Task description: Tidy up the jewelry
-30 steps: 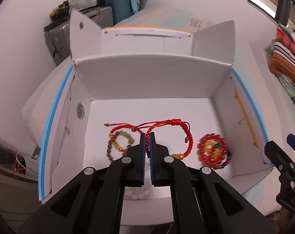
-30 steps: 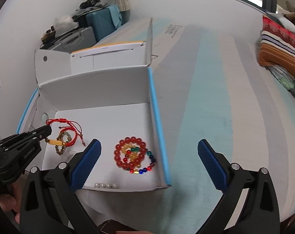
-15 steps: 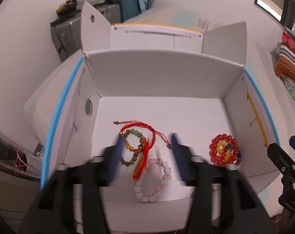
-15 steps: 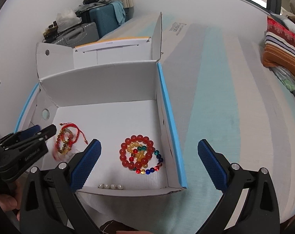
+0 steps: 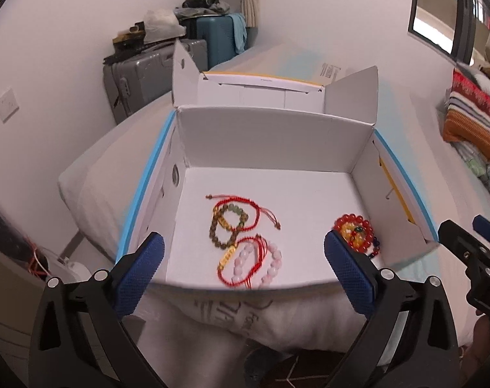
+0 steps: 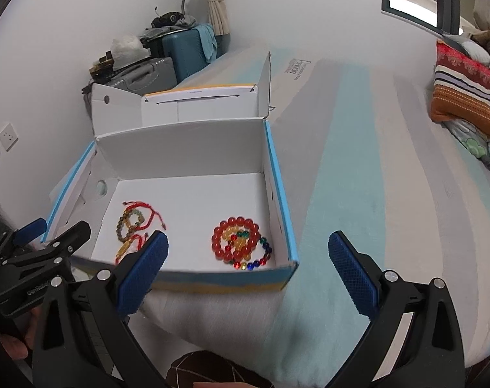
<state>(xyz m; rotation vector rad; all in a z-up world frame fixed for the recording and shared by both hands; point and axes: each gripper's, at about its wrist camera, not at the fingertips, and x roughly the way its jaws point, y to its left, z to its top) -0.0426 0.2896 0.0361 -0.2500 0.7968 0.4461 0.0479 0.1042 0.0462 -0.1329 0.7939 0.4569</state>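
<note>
While both grippers hang wide apart at the box's (image 5: 274, 135) near edge, left (image 5: 245, 271) and right (image 6: 248, 268) hold nothing. Red cord bracelet (image 5: 241, 260) lies on pink beads (image 5: 271, 265) by the near wall, red beads (image 6: 237, 241) toward the right wall.

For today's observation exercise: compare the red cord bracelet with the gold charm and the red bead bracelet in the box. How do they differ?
The red cord bracelet is thin braided string with one gold charm; the red bead bracelet is a ring of round glossy beads. The cord one lies near the left, draped over a pink bead bracelet; the bead one sits near the right wall, around smaller coloured beads. Both lie flat in the white box.
</note>
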